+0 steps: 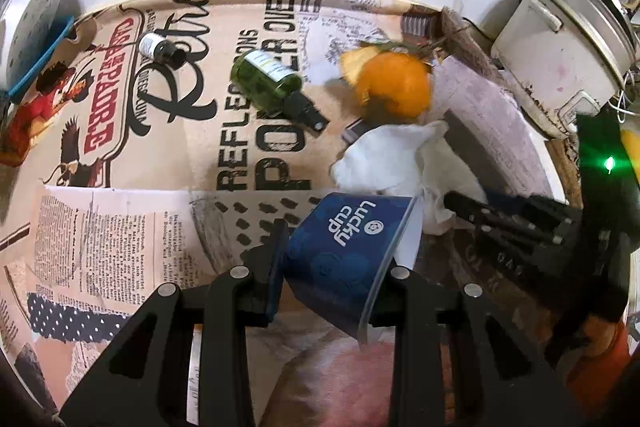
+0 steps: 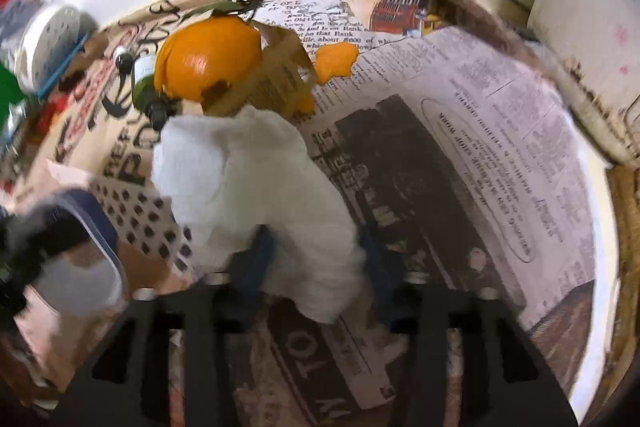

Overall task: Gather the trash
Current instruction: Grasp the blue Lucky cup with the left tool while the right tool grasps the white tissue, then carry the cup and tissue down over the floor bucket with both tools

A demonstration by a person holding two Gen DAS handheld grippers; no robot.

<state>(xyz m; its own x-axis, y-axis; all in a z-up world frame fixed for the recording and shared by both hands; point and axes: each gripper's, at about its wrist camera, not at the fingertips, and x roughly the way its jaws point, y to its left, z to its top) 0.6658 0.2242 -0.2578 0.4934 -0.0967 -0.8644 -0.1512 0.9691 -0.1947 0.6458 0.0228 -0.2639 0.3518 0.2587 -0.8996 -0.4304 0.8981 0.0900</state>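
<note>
A round table point(image 1: 132, 211) covered in a newspaper-print cloth sits against a white wall, and I am working over its near right part. In my left gripper point(image 1: 336, 259) I hold the blue paper cup point(image 1: 340, 247) marked "Lucky cup", the two fingers pressed against its sides; it is tipped with the mouth toward the right, which I judge suits taking in scraps. My right gripper point(image 2: 316, 267) is clamped on the crumpled white tissue point(image 2: 256, 203), which bulges up between the fingers and, in the left view, lies just right of the cup's mouth, so the next move is probably to push it in. Just beyond the tissue is the orange peel point(image 1: 394, 87), curled like a half shell, with a smaller scrap point(image 2: 335, 61) to its right in the right view; both look like trash not yet gathered. Farther left on the cloth lie a green bottle point(image 1: 268, 83) with a dark spray top and a small dark bottle point(image 1: 160, 49), both on their sides. At the far right stands a worn white rice cooker point(image 1: 560, 47), well apart from my work, and a perforated white disc point(image 1: 34, 27) leans at the far left.
</note>
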